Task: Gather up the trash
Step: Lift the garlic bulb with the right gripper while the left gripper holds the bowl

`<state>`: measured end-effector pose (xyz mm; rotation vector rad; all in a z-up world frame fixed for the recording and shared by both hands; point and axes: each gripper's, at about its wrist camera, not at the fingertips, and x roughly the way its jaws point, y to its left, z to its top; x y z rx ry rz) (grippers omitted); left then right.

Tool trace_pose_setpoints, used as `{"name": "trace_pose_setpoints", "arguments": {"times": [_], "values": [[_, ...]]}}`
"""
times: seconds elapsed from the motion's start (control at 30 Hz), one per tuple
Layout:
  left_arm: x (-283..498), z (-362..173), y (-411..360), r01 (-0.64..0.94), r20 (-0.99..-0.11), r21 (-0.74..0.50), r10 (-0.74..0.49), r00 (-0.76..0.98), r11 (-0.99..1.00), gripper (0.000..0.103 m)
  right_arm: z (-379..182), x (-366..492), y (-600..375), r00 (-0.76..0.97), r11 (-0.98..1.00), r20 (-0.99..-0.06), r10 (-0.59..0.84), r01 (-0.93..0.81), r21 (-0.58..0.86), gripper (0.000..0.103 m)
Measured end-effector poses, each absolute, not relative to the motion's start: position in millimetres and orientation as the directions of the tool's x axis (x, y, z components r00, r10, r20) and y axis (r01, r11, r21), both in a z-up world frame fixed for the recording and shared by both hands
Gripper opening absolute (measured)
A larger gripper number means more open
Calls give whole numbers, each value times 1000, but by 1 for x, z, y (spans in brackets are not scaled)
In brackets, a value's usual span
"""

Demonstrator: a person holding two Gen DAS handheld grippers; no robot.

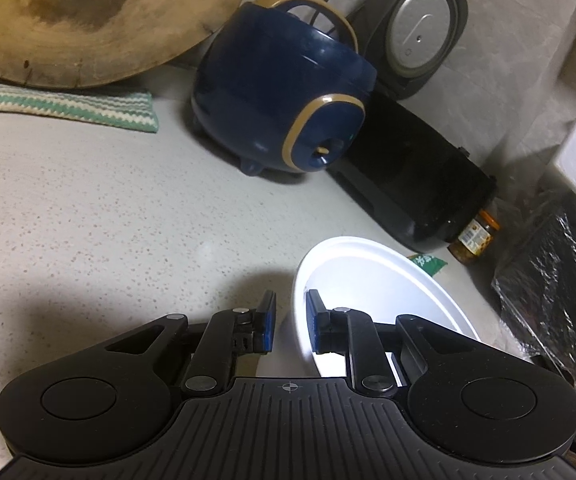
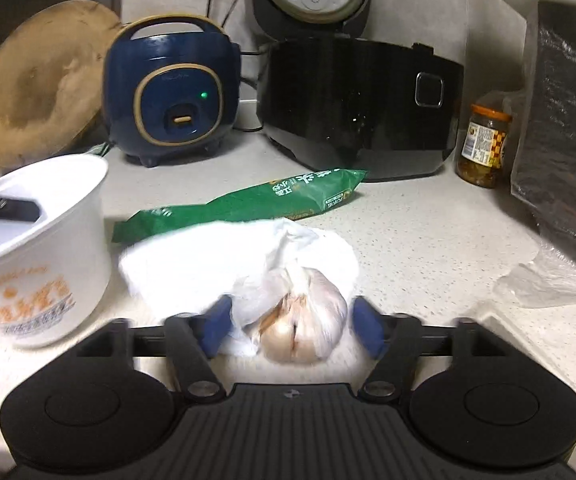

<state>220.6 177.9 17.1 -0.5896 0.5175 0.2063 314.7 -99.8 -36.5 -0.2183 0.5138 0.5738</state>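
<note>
A white paper bowl stands on the counter; my left gripper straddles its rim, one finger inside and one outside, with a small gap to the rim. The bowl also shows in the right wrist view, with orange print on its side. My right gripper is open around a garlic bulb wrapped in thin plastic and white tissue; the blue pads are apart from it. A green snack wrapper lies flat behind the tissue.
A navy rice cooker, a black rice cooker with its lid up, a round wooden board, a jar, a black foil bag and a striped cloth line the back of the counter.
</note>
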Motion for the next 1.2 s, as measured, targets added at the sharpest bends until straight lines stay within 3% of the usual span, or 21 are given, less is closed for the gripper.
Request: {"name": "trace_pose_setpoints", "arguments": {"times": [0.13,0.27,0.37,0.47,0.5,0.6,0.83,0.93,1.07,1.1,1.17,1.2], "values": [[222,17,175,-326,-525,-462,41,850,825,19,-21,294,-115,736,805,-453,503,-590,-66,86],[226,14,176,-332,-545,-453,38,838,827,19,-15,291,-121,777,840,-390,495,-542,-15,86],[226,14,178,-337,-545,-457,40,838,823,19,-25,302,-117,777,859,-399,488,-508,61,86],[223,14,180,-337,-533,-468,44,845,817,19,-37,307,-106,772,865,-428,470,-500,50,72],[222,15,180,-332,-526,-471,42,850,817,19,-40,308,-102,775,867,-436,458,-497,26,56],[220,18,178,-317,-508,-472,39,860,822,19,-31,308,-105,765,862,-438,472,-505,47,56],[223,14,182,-336,-535,-484,31,844,808,18,14,307,-136,789,854,-332,518,-501,140,56],[224,14,183,-339,-540,-487,27,841,805,17,13,308,-134,776,852,-366,514,-512,111,56],[223,13,184,-343,-543,-494,25,840,799,17,-14,310,-112,771,855,-451,450,-518,-33,55],[224,13,185,-345,-545,-495,24,838,798,17,-22,309,-107,779,852,-454,433,-518,-76,55],[224,12,184,-342,-546,-493,22,838,800,17,-35,305,-99,790,839,-460,407,-522,-154,65],[224,13,183,-341,-545,-492,22,838,802,17,-40,304,-97,791,835,-466,397,-522,-175,76]]}}
